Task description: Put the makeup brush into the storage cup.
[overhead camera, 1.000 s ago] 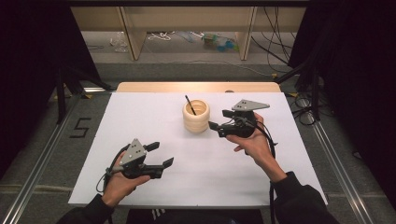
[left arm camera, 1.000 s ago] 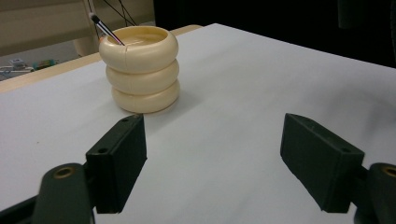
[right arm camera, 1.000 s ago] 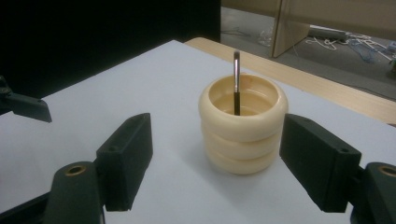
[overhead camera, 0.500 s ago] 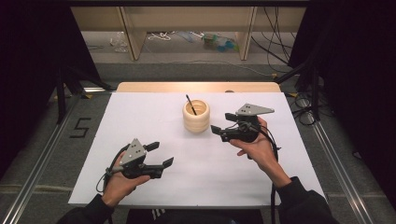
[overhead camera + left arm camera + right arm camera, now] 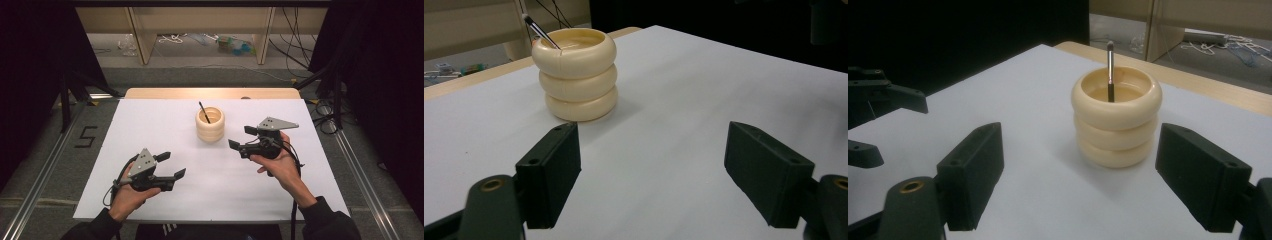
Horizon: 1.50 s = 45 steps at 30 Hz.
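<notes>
A cream holder (image 5: 210, 125) made of three stacked rings stands at the middle back of the white table top (image 5: 150, 120). A thin black brush (image 5: 204, 112) leans inside it. My right gripper (image 5: 241, 137) hovers just right of the holder, apart from it. Its jaws have just been opening, with nothing between them. In the right gripper view the holder (image 5: 1116, 117) and brush (image 5: 1110, 70) sit ahead of the open right gripper (image 5: 1098, 180). My left gripper (image 5: 172, 165) is open near the front left. In its own view the left gripper (image 5: 664, 170) is empty, and the holder (image 5: 580, 75) stands farther off.
A wooden strip (image 5: 210, 93) edges the table's far side. Metal rails (image 5: 45, 170) run along both sides, and a "5" mark (image 5: 85, 136) lies on the floor at left. Cables and shelf legs (image 5: 140, 35) are beyond the table. The left gripper (image 5: 878, 120) also appears in the right gripper view.
My right gripper has drawn slightly back from the holder, toward the person, and its jaws stand a little wider. The left gripper has not moved.
</notes>
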### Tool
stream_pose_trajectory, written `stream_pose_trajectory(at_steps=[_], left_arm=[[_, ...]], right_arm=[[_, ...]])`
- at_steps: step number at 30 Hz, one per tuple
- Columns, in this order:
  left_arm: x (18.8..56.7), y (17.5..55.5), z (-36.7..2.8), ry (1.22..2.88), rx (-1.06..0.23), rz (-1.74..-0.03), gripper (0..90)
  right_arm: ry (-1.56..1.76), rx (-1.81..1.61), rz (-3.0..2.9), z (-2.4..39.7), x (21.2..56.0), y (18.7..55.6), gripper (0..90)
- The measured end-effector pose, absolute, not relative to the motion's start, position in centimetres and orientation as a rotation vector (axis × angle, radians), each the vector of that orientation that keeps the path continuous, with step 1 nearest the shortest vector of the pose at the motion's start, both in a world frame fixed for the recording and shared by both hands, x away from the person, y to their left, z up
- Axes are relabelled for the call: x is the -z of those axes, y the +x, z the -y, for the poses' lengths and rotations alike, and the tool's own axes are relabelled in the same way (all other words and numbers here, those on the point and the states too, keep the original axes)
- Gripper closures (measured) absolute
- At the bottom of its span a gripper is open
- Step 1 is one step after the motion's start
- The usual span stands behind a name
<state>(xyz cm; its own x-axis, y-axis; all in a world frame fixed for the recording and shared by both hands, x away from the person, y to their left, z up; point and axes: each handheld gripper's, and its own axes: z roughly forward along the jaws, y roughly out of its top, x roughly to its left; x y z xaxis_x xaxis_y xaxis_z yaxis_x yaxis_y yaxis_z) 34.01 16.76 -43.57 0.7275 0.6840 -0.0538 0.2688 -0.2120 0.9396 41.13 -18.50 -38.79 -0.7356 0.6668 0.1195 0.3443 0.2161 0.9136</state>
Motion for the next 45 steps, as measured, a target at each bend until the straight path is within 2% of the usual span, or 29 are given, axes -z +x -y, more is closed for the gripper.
stream_pose_trajectory(at_steps=[23, 45], left_arm=[[43.6, 34.0, -16.8, 1.792, -0.455, -0.750, 22.6], [43.6, 34.1, -16.9, 1.795, -0.464, -0.742, 22.4]], right_arm=[[0.963, -1.523, -2.214, 19.2, 39.8, 39.2, 20.3], [0.978, -1.499, -2.210, 20.1, 41.2, 37.6, 16.4]])
